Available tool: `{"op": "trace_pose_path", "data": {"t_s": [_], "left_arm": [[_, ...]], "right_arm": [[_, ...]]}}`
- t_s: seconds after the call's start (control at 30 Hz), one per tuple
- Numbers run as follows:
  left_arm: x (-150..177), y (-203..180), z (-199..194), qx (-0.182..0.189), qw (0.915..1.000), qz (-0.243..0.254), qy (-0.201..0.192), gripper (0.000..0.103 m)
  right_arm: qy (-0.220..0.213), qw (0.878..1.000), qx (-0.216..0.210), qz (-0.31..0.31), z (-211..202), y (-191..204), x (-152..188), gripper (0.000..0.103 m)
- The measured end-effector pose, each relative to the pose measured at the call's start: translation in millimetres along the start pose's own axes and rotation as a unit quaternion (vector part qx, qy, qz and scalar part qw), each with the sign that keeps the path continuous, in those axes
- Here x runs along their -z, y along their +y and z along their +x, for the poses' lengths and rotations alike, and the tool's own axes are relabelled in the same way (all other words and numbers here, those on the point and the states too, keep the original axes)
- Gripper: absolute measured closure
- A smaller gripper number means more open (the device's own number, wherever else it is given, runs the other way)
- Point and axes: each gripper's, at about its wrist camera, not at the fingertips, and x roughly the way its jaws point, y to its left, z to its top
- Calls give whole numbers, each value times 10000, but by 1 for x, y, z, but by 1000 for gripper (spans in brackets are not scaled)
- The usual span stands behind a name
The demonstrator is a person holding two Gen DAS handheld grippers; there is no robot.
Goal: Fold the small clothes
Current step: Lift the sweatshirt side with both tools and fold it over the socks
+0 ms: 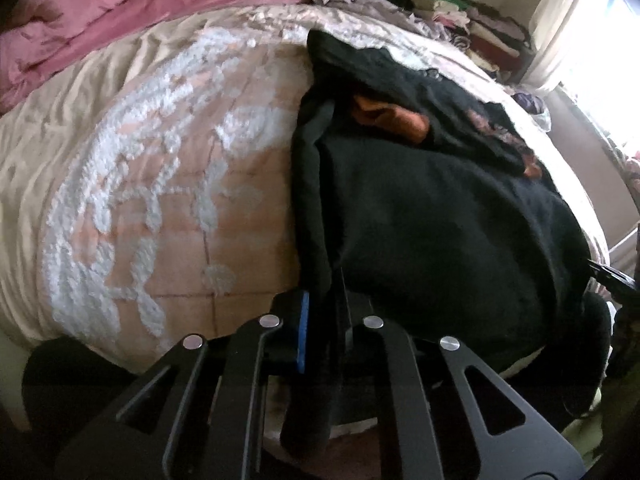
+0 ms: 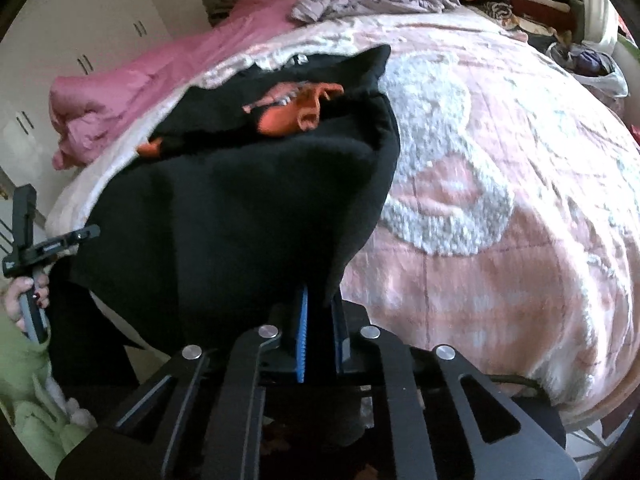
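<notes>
Bed w/ pink-white blanket (image 2: 500, 208): black garment (image 2: 224, 208), pink duvet (image 1: 100, 12) on it.

1. Daylight pours through a curtained window (image 1: 592, 28) at the upper right of the left wrist view, blown out to white glare.
2. The bedspread (image 2: 500, 184) shows softly lit, slightly smeared.
3. A black garment (image 1: 440, 216) swallows detail, nearly featureless.
4. Fisheye distortion bows the bed; dark vignetting rings both views' corners.
5. Foreground tongs (image 2: 320, 320) sit in shadow.
</notes>
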Motion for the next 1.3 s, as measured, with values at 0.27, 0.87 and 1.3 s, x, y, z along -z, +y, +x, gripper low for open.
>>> {"op": "trace_pose_path", "data": {"t_s": [0.27,0.87,1.3], "left_arm": [[-29,6,-26,427,9980,-263,-388,100],[-147,6,15,306,9938,-589,-895,99],[-143,8,41,452,9935,-726,-754,52]], "right_arm": [[-505,9978,-399,186,-16,0,-23,95],[-932,9937,-112,618,22,-36,-131,95],[-759,9946,100,698,49,-36,-129,52]]}}
